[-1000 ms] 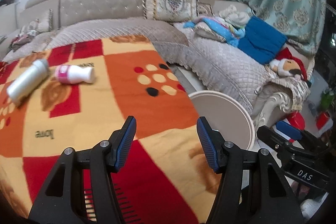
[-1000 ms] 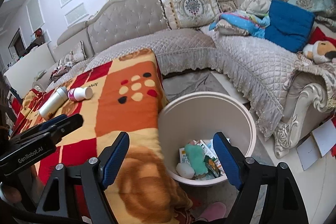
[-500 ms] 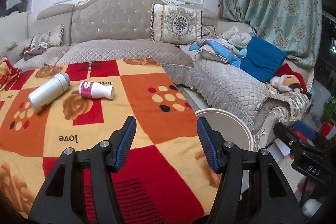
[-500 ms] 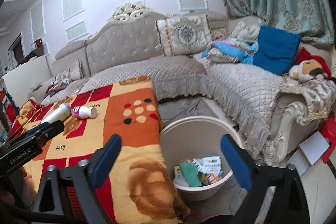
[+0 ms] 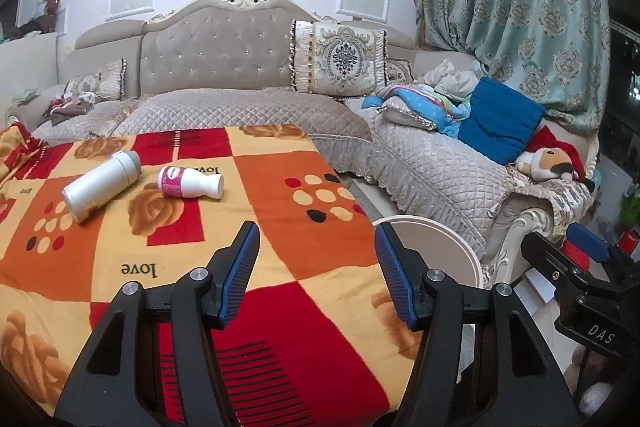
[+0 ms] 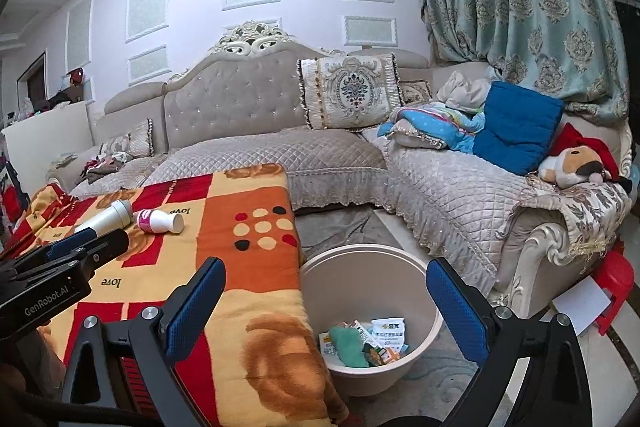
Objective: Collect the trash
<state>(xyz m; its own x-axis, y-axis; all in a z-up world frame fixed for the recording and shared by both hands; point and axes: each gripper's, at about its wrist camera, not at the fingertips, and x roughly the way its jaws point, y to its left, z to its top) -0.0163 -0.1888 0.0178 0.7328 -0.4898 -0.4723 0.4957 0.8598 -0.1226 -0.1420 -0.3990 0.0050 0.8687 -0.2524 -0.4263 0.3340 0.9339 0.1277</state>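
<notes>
A long grey quilted corner sofa (image 6: 320, 155) is seen along the far wall and down the right side, with a patterned teal curtain (image 6: 532, 3) hung behind its right end. In front of it a blanket (image 5: 224, 227) checked in red, orange and yellow is spread over a raised surface, the word "love" being printed on it in several places. Just beside the blanket's right edge, lower down on the floor, a round beige bin (image 6: 368, 311) is stood; in the right wrist view paper packets and a green scrap (image 6: 350, 345) are shown lying at its bottom. On the sofa an ornate square cushion (image 5: 340, 59) is propped upright against the backrest, a blue cushion (image 6: 516, 127) is leaned near the right arm beside a heap of bright bedding, and a plush toy (image 6: 576, 167) with a red hat is laid on the armrest. Two pieces of trash are left on the far left part of the blanket, both on their sides and near each other without touching: a larger silver-white bottle (image 5: 102, 185) and, just to its right, a small white bottle with a pink label (image 5: 190, 183). The left gripper (image 5: 316, 273) is held above the blanket with its jaws partly apart and nothing between them. The right gripper (image 6: 324, 305) is held over the blanket's edge and the bin, its jaws spread wide and likewise empty.
</notes>
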